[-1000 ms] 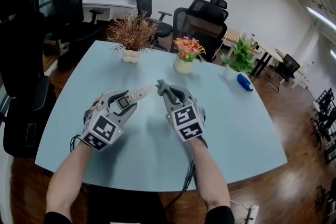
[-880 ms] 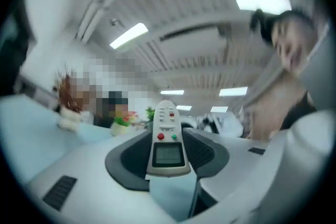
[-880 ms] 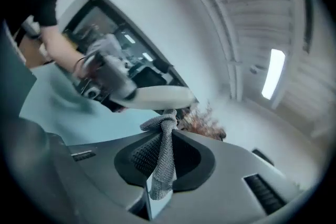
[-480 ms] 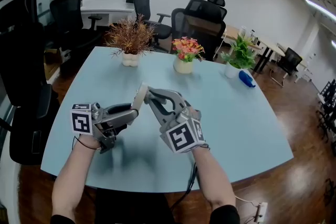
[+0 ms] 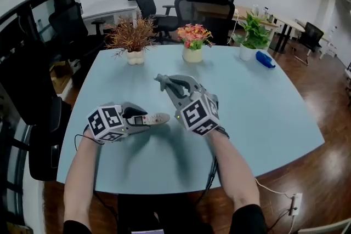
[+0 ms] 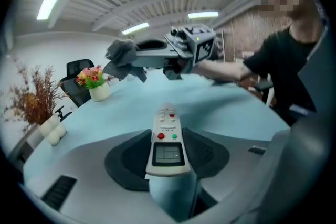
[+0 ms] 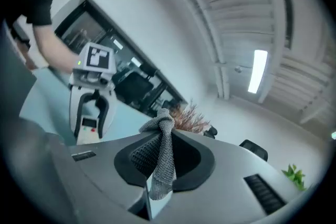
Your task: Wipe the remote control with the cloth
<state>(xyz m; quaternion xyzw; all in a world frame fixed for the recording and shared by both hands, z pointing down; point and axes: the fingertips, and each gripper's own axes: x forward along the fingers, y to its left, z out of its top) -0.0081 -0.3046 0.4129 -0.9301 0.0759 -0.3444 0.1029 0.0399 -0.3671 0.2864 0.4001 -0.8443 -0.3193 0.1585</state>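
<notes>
White pots (image 5: 192, 55) line the far side of the bench (image 5: 263, 112). They hold a dried plant (image 5: 133, 35) at 11 o'clock, flowers (image 5: 193, 35) at 12 and a green plant (image 5: 255, 27) at 1, with a blue object (image 5: 265, 60) just beside it. Office chairs (image 5: 205, 5) stand beyond. The left hand-held gripper (image 5: 140, 118) clamps the remote control (image 5: 156, 118) at 7 o'clock, buttons up. The right hand-held gripper (image 5: 169, 85) pinches the grey cloth (image 5: 160, 80), apart from the remote.

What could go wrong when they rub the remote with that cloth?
The left gripper pinches only the screen end of the remote control, so a firm rub might tip it or pull it loose. The right gripper holds just a thin fold of grey cloth; it may slip out, and hard jaws could scrape the buttons.
</notes>
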